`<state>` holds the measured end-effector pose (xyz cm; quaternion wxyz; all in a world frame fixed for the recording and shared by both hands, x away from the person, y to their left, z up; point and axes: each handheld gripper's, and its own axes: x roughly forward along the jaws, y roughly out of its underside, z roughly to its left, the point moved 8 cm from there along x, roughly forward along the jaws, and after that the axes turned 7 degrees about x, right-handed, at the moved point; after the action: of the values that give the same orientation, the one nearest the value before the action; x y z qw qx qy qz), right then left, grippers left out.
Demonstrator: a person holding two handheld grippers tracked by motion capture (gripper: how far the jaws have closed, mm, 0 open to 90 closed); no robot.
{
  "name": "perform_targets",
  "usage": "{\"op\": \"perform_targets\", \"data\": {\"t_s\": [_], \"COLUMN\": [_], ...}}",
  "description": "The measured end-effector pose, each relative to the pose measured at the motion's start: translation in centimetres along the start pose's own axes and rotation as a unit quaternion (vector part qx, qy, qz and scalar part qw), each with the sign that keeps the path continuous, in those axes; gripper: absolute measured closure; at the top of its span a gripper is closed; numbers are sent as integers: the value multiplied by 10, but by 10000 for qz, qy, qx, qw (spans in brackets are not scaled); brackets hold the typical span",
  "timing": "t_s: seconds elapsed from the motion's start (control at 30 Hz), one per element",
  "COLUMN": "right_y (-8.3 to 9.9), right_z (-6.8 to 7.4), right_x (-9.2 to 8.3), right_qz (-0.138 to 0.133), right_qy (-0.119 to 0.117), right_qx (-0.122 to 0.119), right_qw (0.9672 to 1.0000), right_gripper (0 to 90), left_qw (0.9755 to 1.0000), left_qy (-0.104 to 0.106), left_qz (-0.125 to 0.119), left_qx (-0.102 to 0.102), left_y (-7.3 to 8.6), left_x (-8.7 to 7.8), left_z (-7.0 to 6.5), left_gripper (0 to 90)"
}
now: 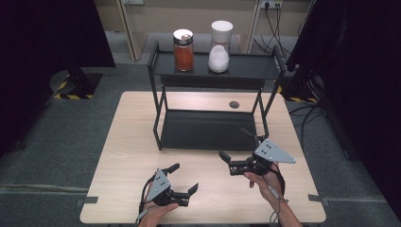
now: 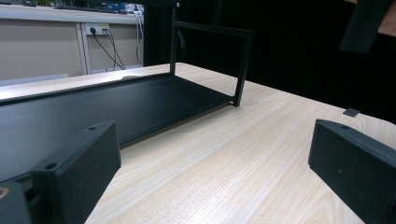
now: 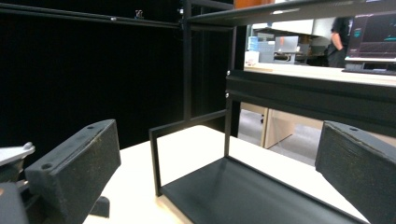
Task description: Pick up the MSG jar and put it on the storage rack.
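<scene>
A black two-tier rack (image 1: 158,64) stands at the back middle of the light wooden table (image 1: 127,142). On its top shelf stand a glass jar of orange-red powder (image 1: 183,51) and a white-lidded jar of white grains (image 1: 220,47). My left gripper (image 1: 184,178) hovers near the table's front edge, open and holding nothing. In the left gripper view the left gripper (image 2: 212,149) faces the rack's lower shelf (image 2: 116,102). My right gripper (image 1: 228,163) is open and holding nothing just in front of the rack's right front leg. The right gripper (image 3: 217,149) looks along the lower shelf (image 3: 243,196).
The rack's lower shelf (image 1: 208,130) is bare. A small dark round mark (image 1: 234,104) lies on the table behind the rack. Dark curtains flank both sides, and cables (image 1: 274,28) hang at the back wall. Bare tabletop lies left of the rack and along the front.
</scene>
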<state>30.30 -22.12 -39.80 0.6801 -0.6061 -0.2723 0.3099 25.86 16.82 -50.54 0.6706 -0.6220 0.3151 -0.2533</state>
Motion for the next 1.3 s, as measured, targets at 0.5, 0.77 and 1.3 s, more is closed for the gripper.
{"op": "perform_targets", "data": {"t_s": [0.5,0.77,1.3], "right_y": [25,40,63], "right_z": [7,6,5], "right_x": [-9,-14,-21], "right_qz": [95,126,141], "right_qy": [2,14,-46], "right_qx": [81,156,254], "right_qw": [9999,9998,9996], "right_gripper": [2,2,2], "left_qw": [10000,10000,10000], "left_qy": [16,2,-46], "left_qz": [-10,-13,-39], "left_qx": [7,9,-12], "left_y": [0,0,0], "left_x": [0,0,-1], "left_z": [0,1,2], "left_gripper": [18,18,18]}}
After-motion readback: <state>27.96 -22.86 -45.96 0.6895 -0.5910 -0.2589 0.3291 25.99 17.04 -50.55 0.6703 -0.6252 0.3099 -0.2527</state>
